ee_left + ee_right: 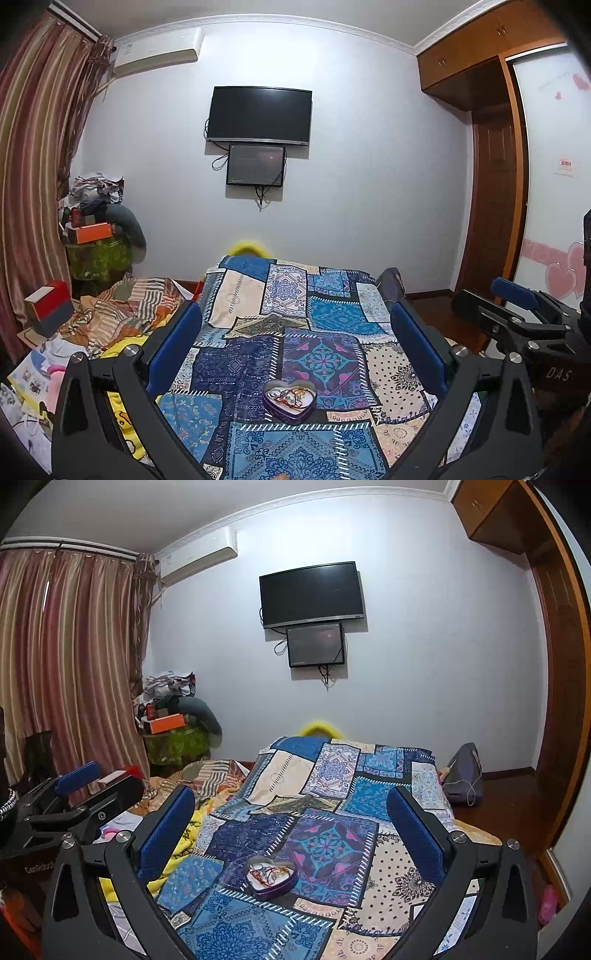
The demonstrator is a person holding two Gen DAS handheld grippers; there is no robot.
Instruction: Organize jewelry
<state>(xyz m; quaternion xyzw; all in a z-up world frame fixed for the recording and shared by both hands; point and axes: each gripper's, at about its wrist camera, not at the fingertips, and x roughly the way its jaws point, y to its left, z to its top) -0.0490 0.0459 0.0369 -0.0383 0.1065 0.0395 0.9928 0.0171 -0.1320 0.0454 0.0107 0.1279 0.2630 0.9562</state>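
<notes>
A bed (pixel 332 317) spread with a blue patchwork cover fills the view. Both the left claw (pixel 295 332) and the right claw (pixel 291 812) gape wide and empty above it. On the cover sits a purple heart-shaped tin (pixel 289 399), lidless, holding tangled jewelry (pixel 267 874).

Home bedroom, bed (pixel 295 332), curtains (pixel 66 657), wardrobe (pixel 491 177)

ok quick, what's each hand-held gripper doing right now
Left hand-held gripper: open, holding nothing.
Right hand-held gripper: open, holding nothing.
</notes>
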